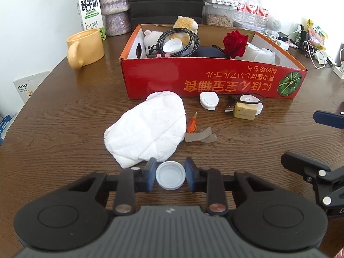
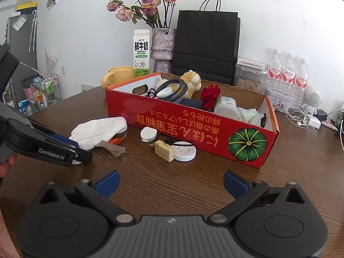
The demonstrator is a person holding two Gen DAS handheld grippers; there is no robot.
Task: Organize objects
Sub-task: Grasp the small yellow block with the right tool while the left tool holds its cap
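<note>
Bare desk between the wide-spread fingers of the right gripper, open up to the wooden block. Beyond the left gripper, blocked centre frame by the white cloth; red box walling the upper middle.

The milk carton reads "鲜牛奶" and "FRESH MILK". The left gripper carries "GenRobot.AI". The red box bears upside-down Japanese lettering.

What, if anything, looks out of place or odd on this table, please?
The red cardboard box has its printing upside down. A crumpled white cloth, an orange thread tuft and a tape scrap lie loose before it.
</note>
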